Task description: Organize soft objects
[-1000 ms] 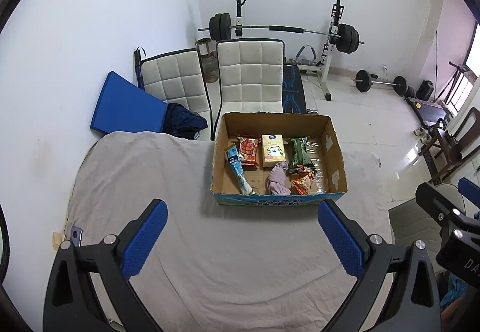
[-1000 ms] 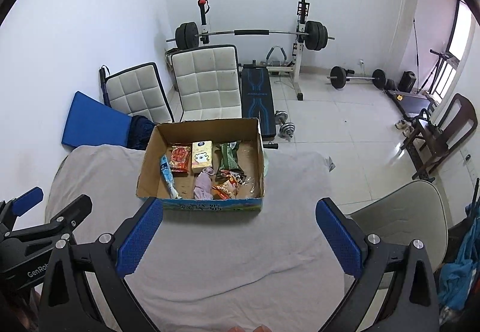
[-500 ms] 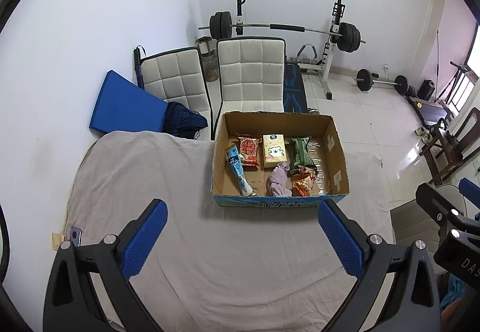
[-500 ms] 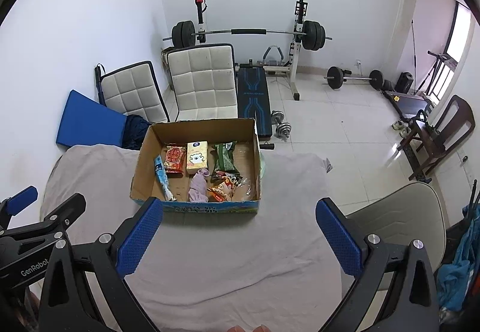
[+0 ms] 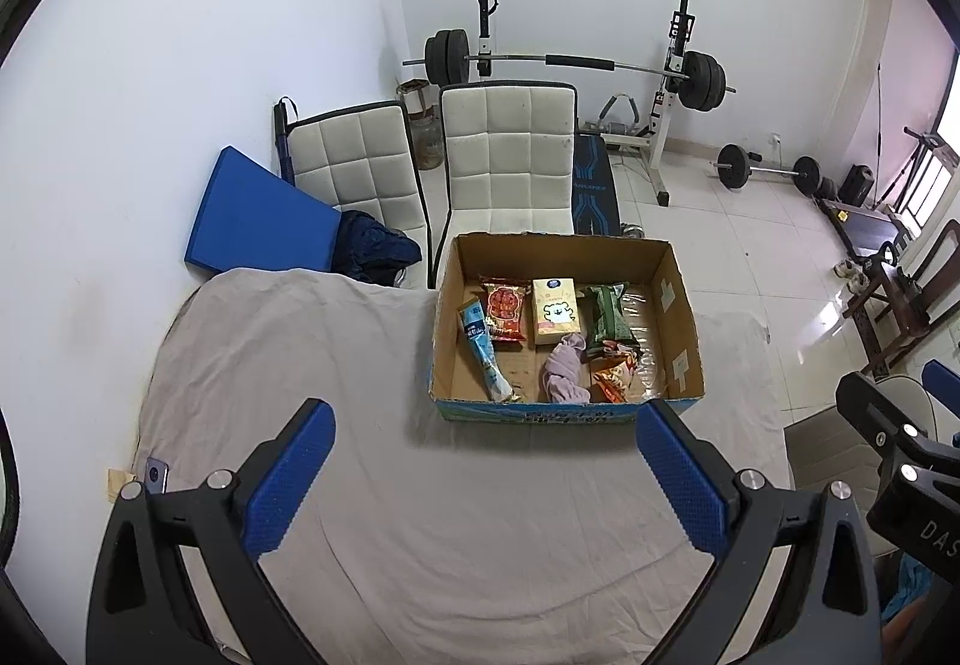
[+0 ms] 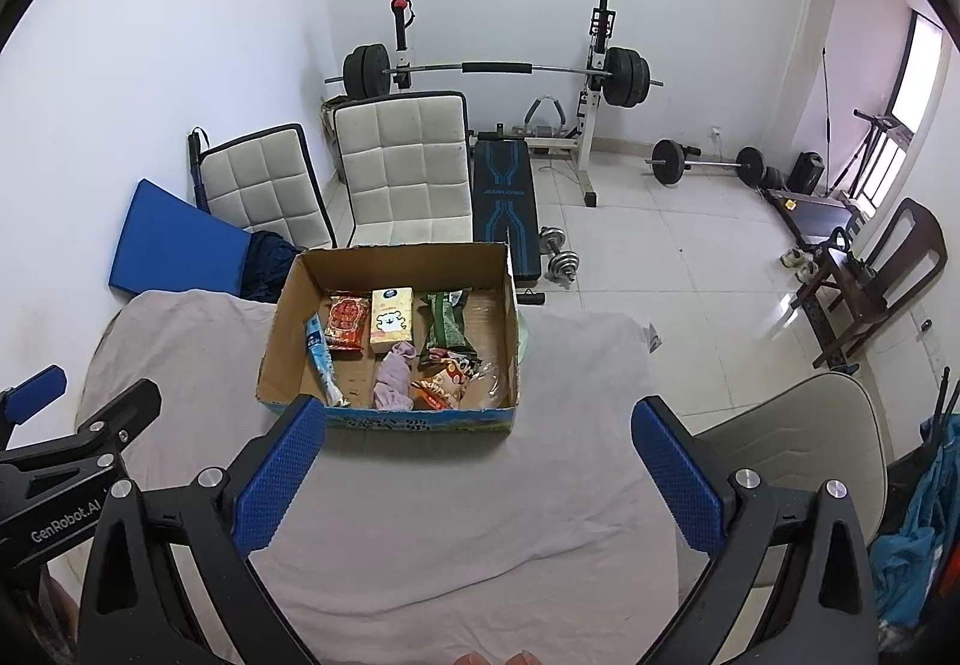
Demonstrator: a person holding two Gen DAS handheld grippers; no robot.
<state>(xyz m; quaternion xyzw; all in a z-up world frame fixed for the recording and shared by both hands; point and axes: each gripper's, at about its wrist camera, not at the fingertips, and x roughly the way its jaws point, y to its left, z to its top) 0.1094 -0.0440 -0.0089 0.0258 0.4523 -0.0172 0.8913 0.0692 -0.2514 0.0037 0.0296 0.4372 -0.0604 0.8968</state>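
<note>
Both grippers, left [image 5: 483, 476] and right [image 6: 474, 476], hover above the cloth-covered worktop [image 5: 480, 545] with jaws released, holding nothing. The box [image 5: 564, 413] sits ahead of them, a pink cloth [image 5: 564, 371] lying among snack packets inside.

Left wrist view: we look forward and down from above the near edge of the cloth-covered table [image 5: 252, 353], past our left gripper [image 5: 486, 479] fingers, cardboard box [image 5: 564, 251] well ahead and slightly to its right; right gripper [image 5: 900, 461] shows at the far right edge

Right wrist view: same height and heading, set further right, so the box [image 6: 390, 260] sits ahead-left of the right gripper [image 6: 477, 479]; left gripper [image 6: 72, 425] at the left edge

Both views share the table [image 6: 540, 365], box, white chairs [image 5: 504, 155] and barbell rack [image 6: 492, 71] beyond
</note>
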